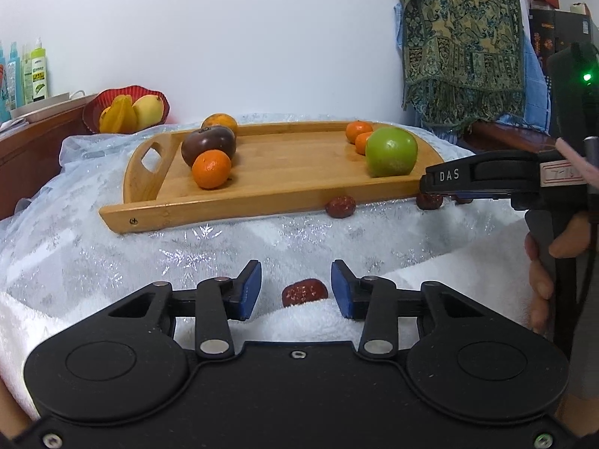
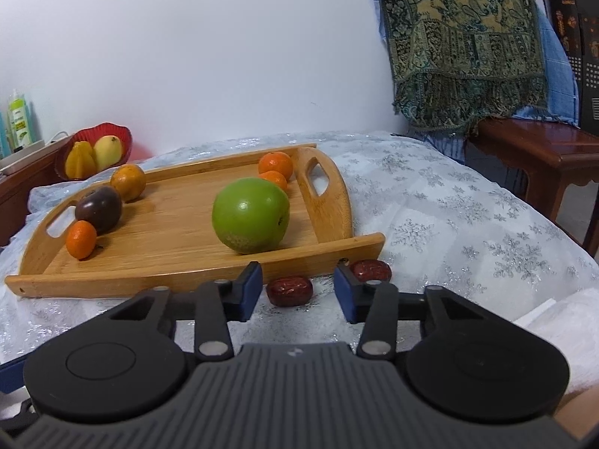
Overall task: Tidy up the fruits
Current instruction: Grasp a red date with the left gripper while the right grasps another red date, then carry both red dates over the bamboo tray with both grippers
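A wooden tray [image 1: 284, 172] [image 2: 157, 247] lies on the snowflake cloth. It holds a green apple [image 1: 391, 151] [image 2: 250, 215], a dark purple fruit [image 1: 208, 144] [image 2: 99, 208] and several small oranges [image 1: 211, 169] [image 2: 81, 239]. My left gripper [image 1: 295, 284] is open around a red date [image 1: 304, 292] on a white towel. My right gripper [image 2: 297, 286] is open just before a red date [image 2: 289, 290], with a second date [image 2: 370, 270] by the right finger. Another date [image 1: 340, 206] lies by the tray's front edge.
A red bowl [image 1: 125, 110] [image 2: 95, 151] with yellow fruit stands at the back left beside bottles [image 1: 37, 75]. A patterned shawl [image 1: 462, 41] [image 2: 464, 41] hangs at the back right over a wooden table [image 2: 535, 149]. A white towel [image 1: 322, 318] covers the near edge.
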Motion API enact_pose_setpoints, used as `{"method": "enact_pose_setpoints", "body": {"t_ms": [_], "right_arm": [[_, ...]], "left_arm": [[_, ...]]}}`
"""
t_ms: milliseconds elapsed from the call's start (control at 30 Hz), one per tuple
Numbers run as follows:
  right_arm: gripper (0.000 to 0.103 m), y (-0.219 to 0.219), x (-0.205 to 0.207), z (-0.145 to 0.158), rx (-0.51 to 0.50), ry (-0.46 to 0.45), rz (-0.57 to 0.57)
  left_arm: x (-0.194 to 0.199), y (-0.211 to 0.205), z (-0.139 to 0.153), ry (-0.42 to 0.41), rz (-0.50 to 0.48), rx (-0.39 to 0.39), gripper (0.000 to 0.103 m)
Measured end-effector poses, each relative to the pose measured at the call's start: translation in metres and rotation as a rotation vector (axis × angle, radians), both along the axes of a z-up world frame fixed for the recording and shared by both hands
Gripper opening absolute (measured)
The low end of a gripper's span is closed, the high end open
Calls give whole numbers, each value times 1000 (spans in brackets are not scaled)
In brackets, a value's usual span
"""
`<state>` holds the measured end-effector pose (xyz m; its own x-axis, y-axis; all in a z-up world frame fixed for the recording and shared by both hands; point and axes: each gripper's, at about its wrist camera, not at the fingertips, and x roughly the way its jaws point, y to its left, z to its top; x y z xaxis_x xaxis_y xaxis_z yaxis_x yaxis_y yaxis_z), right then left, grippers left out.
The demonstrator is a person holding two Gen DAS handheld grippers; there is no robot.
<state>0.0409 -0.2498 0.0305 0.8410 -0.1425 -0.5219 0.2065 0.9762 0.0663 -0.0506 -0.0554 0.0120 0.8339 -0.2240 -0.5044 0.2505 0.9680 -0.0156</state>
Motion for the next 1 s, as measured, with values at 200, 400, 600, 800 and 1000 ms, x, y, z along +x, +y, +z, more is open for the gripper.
{"method": "enact_pose_setpoints", "body": {"t_ms": [200, 400, 600, 800, 1000], "right_arm": [[47, 2, 6, -5, 16, 23, 7], [45, 8, 12, -9, -2, 45, 17], [38, 9, 14, -11, 1, 64, 14], [35, 10, 15, -11, -4, 65, 17], [34, 10, 13, -10, 9, 58, 12]], "left_arm": [[5, 1, -3, 46, 1, -24, 32], [10, 2, -5, 69, 6, -41, 31], [15, 3, -8, 97, 13, -53, 31], [18, 4, -8, 107, 15, -62, 28], [17, 2, -8, 90, 21, -53, 26]]}}
